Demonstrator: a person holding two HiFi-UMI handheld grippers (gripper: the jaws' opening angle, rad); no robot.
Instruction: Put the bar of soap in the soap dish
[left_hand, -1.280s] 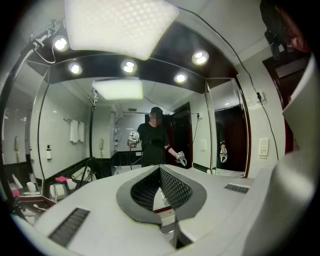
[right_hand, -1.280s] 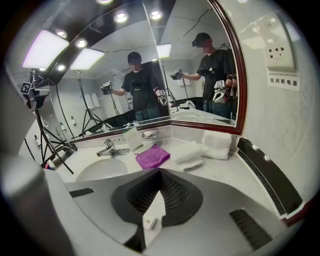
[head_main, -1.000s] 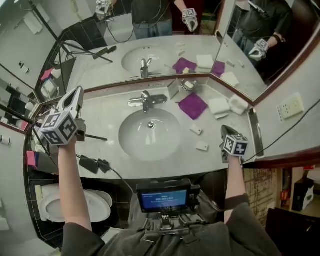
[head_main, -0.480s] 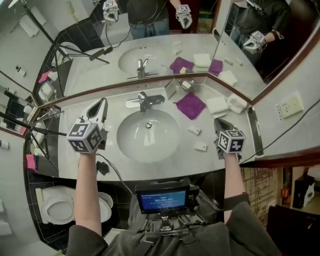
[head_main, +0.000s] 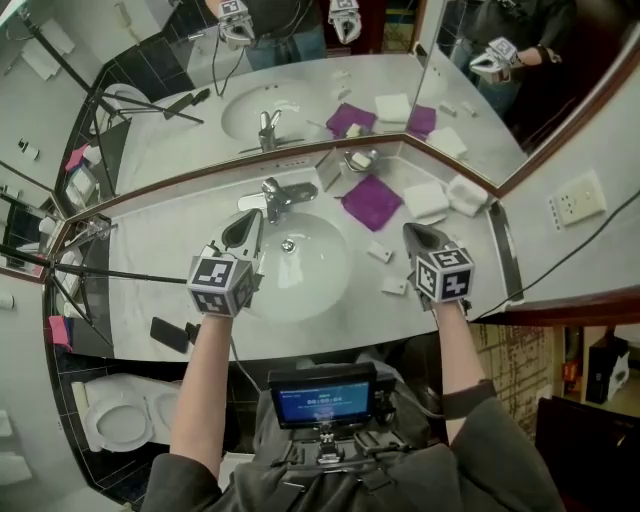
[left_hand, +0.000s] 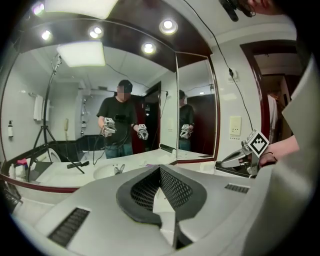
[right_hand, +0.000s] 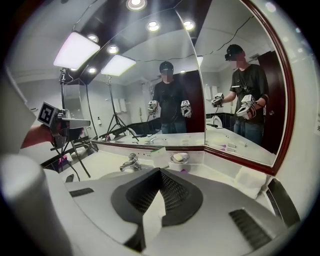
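Left gripper (head_main: 248, 228), jaws together, now in from far left at the sink (head_main: 312, 272); right gripper (head_main: 415, 236) likewise together

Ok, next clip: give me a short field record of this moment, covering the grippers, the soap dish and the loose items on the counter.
left gripper: shut, empty, above the left rim of the white oval basin
right gripper: shut, empty, above the white marble counter right of the basin
round chrome soap dish: in the mirror corner, behind the purple square cloth; contents unclear
two small white rectangular packets: on the counter between basin and right gripper; possibly soap
task: not yet begun
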